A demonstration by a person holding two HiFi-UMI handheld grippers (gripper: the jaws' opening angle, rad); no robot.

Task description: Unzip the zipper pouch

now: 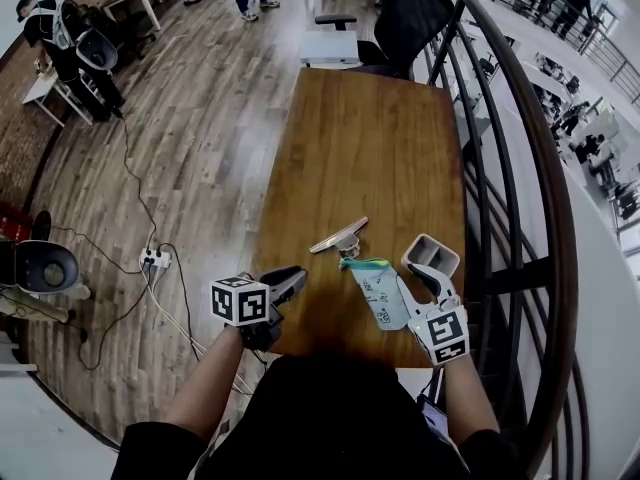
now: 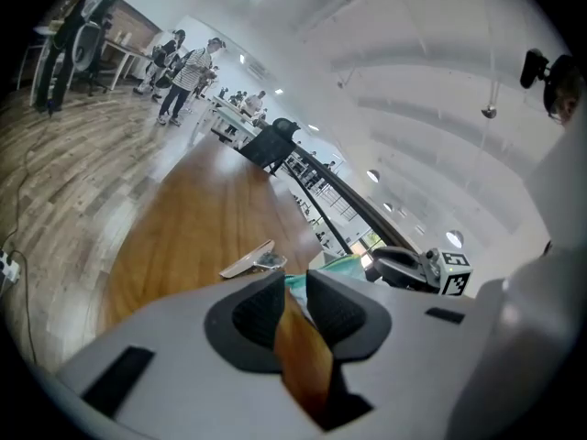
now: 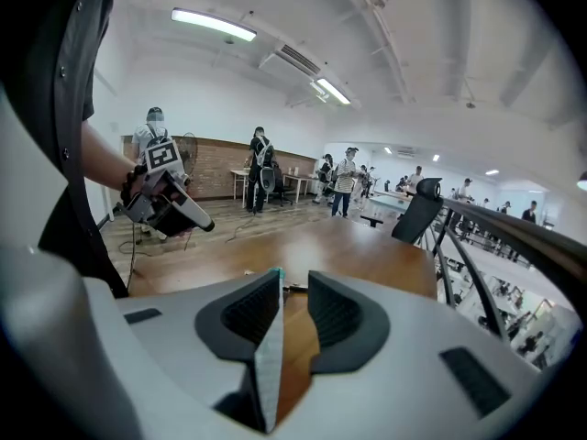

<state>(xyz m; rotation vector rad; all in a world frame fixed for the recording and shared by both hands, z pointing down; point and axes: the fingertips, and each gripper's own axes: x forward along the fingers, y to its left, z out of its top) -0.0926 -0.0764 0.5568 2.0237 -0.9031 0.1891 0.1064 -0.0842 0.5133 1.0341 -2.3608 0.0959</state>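
The zipper pouch (image 1: 376,290), white with a teal top edge, lies near the front of the wooden table (image 1: 360,148). My right gripper (image 1: 431,255) is at its right side. In the right gripper view (image 3: 292,293) the pouch's thin edge (image 3: 265,356) runs along the left pad, with a gap of bare wood to the right pad, so the jaws are open. My left gripper (image 1: 296,274) is at the table's front left, clear of the pouch and open with only table between its pads (image 2: 293,287). The pouch's teal end (image 2: 343,263) lies just beyond it.
A silvery flat clip (image 1: 340,237) lies on the table just beyond the pouch. A black office chair (image 1: 410,13) stands at the far end. A dark metal railing (image 1: 520,178) runs along the right. Cables and a power strip (image 1: 153,259) lie on the floor at left.
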